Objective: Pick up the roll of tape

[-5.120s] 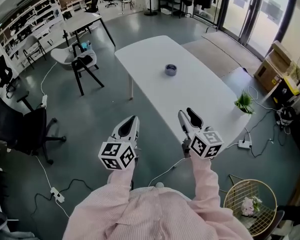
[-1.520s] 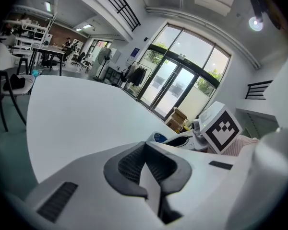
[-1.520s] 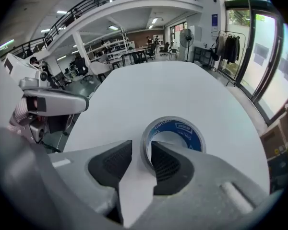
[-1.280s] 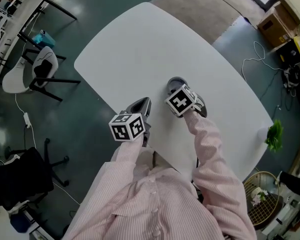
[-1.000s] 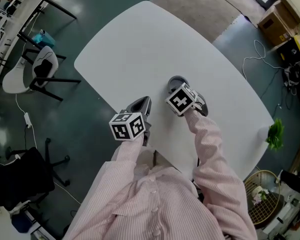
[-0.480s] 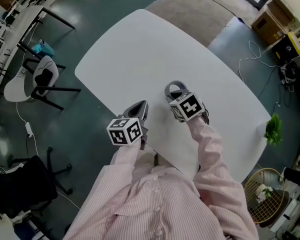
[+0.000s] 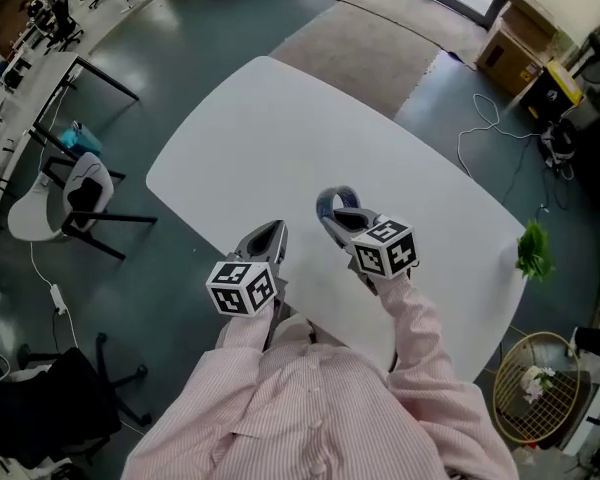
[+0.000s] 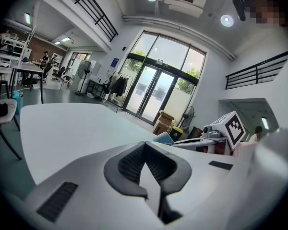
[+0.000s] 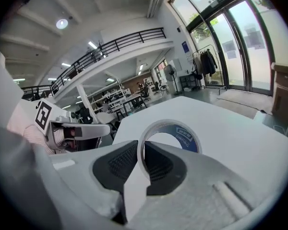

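Your right gripper (image 7: 333,225), pale grey moulded plastic with dark ribbed rubber pads and a black-and-white marker cube at its back, is clamped on the roll of tape (image 9: 186,136); the roll is a thin-walled ring, pale on its outer edge and blue with small white print on its inner core; it stands on edge, with one stretch of its wall pinched between your two pads, one pad inside the ring and one outside; the rest of the ring juts forward past the jaw tips, over the smooth white table with rounded corners (image 7: 280,118), whose matt top shows through the hole; your left gripper (image 8: 145,144), of the same grey plastic and ribbed black padding, has its jaw tips drawn together on nothing; it hangs near the table's near edge, just beside the right gripper and apart from the roll; both your sleeves are pink, finely striped cloth.
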Tool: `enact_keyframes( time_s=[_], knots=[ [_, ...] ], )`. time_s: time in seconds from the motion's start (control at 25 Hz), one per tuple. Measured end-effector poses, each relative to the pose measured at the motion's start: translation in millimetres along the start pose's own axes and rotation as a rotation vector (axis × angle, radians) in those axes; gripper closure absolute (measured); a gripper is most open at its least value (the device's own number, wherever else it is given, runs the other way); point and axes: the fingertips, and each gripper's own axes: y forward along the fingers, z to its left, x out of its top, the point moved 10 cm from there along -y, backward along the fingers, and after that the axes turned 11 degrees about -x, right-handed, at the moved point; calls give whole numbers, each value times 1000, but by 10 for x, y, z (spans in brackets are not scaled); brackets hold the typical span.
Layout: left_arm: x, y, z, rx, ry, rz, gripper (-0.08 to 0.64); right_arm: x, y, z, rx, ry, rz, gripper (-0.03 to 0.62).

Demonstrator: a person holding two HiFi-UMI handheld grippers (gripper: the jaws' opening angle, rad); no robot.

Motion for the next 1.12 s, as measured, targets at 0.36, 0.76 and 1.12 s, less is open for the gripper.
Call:
enact_keyframes(
  time_s=[0.36, 0.76, 1.12],
  knots=[
    [288, -131, -182, -46, 107, -54, 560, 80, -308, 109, -7, 86, -223, 543],
    [558, -345, -237, -55, 170, -139, 560, 255, -527, 249, -5, 151, -401, 543],
    [724, -493, -251, -50, 214, -182, 560, 411, -747, 318, -35, 170, -515, 543]
  ],
)
